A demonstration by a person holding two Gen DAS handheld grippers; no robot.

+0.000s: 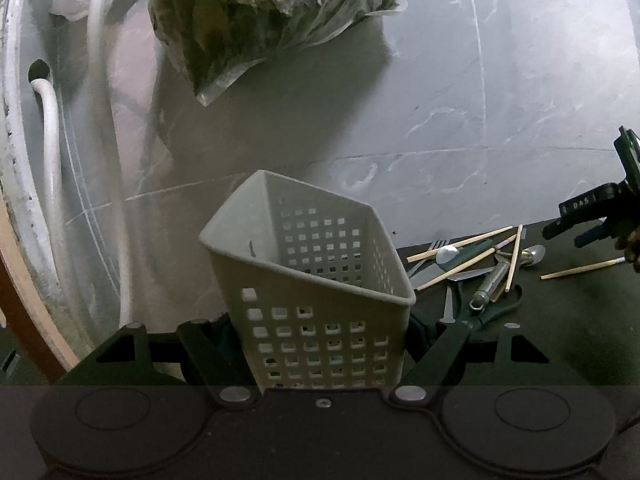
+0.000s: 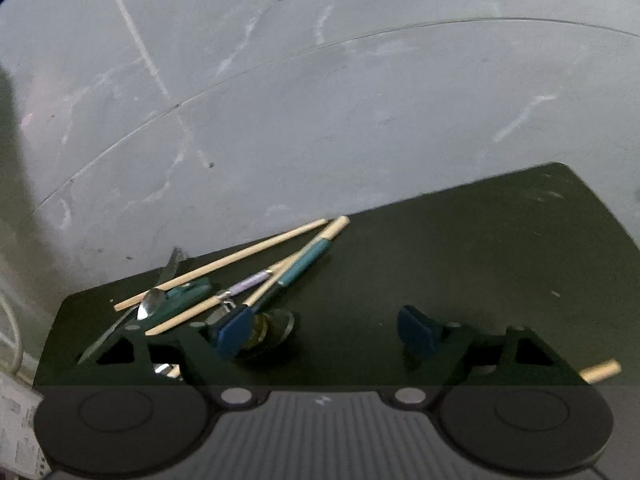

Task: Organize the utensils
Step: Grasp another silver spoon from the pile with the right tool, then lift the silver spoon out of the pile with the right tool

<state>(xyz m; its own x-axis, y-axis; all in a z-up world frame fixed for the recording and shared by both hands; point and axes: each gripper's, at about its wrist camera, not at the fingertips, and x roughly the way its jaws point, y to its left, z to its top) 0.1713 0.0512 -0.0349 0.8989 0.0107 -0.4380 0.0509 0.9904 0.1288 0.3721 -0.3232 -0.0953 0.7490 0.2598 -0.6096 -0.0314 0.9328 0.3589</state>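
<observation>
My left gripper (image 1: 320,352) is shut on a white perforated plastic utensil basket (image 1: 312,280) and holds it tilted, its open top facing away; the basket looks empty. To its right a pile of utensils (image 1: 480,268) lies on the black table: wooden chopsticks, spoons, a fork, scissors. One chopstick (image 1: 580,269) lies apart, further right. My right gripper (image 2: 326,334) is open and empty, low over the table, its blue left pad (image 2: 234,330) right at the pile (image 2: 240,284) of chopsticks, spoon and teal-handled utensils. It also shows at the right edge of the left wrist view (image 1: 592,220).
The black table (image 2: 480,260) stands against a grey marble wall (image 2: 320,100). A chopstick end (image 2: 600,372) pokes out at the right gripper's right side. A plastic bag with dark contents (image 1: 264,20) and white hoses (image 1: 104,140) hang on the wall at left.
</observation>
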